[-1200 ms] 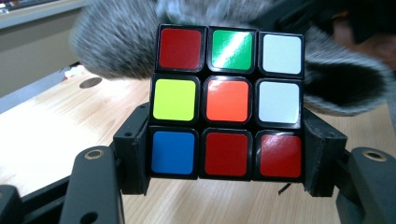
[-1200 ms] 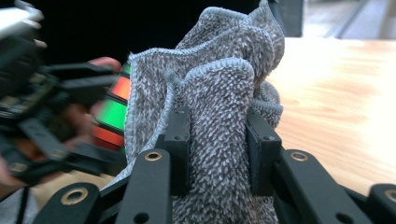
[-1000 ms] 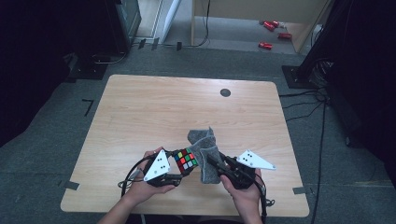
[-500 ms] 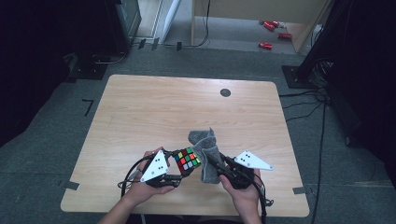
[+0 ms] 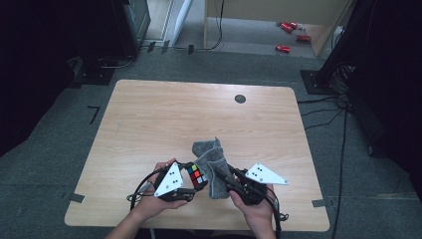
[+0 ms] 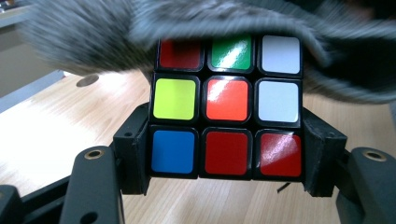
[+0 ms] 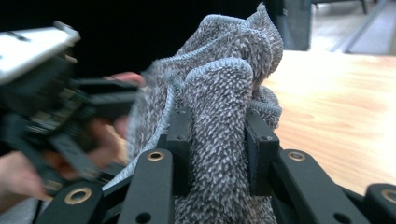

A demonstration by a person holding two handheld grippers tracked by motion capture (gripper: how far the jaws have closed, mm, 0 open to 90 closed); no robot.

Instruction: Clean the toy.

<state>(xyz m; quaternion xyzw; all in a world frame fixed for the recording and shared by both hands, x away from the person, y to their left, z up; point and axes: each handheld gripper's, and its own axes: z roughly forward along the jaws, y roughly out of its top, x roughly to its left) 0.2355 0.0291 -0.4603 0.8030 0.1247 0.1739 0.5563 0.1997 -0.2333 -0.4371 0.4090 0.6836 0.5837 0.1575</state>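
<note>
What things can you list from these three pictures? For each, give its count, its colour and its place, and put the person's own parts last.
puzzle cube: one, black with red, green, white, yellow, orange and blue stickers, clamped in the left tool above the table's near edge.
cloth: one, grey, bunched, clamped in the right tool and draped against the cube.
table: one, light wood, centre of the high view.
round cap: one, dark, set in the table's far side.
red items: several, on the floor beyond the table, too small to identify.
left tool: one, black with a grey plate, shut on the cube.
right tool: one, black with a grey plate, shut on the cloth.
hands: two, at the near edge, one holding each tool.
</note>
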